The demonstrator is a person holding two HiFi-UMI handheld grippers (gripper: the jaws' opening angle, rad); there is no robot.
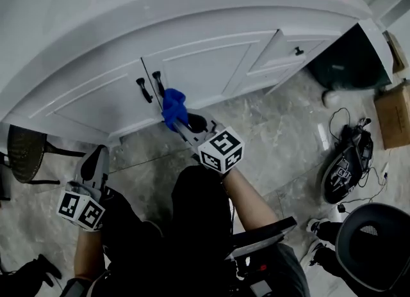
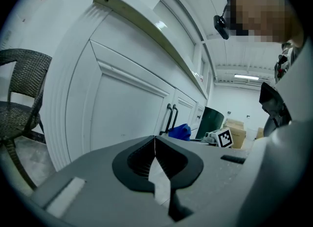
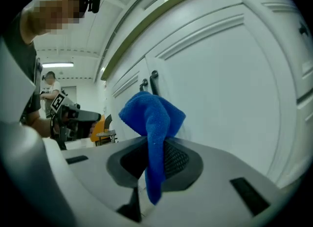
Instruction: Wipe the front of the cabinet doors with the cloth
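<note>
Low on the white cabinet (image 1: 211, 65), my right gripper (image 1: 177, 121) is shut on a blue cloth (image 1: 173, 106). The cloth sits just below the two black door handles (image 1: 150, 87). In the right gripper view the cloth (image 3: 154, 118) bunches up out of the jaws, close to the right door (image 3: 230, 84) and its handles (image 3: 153, 81); whether it touches the door I cannot tell. My left gripper (image 1: 96, 162) hangs low by the person's knee, away from the left door (image 2: 122, 113). In its own view the left gripper (image 2: 155, 139) is shut, with nothing held.
A wicker chair (image 1: 25, 152) stands left of the cabinet. A drawer with a black knob (image 1: 298, 50) lies to the right. Further right are a dark bin (image 1: 349, 59), a cardboard box (image 1: 394, 113), a bag with cables (image 1: 346, 161) and an office chair (image 1: 375, 244).
</note>
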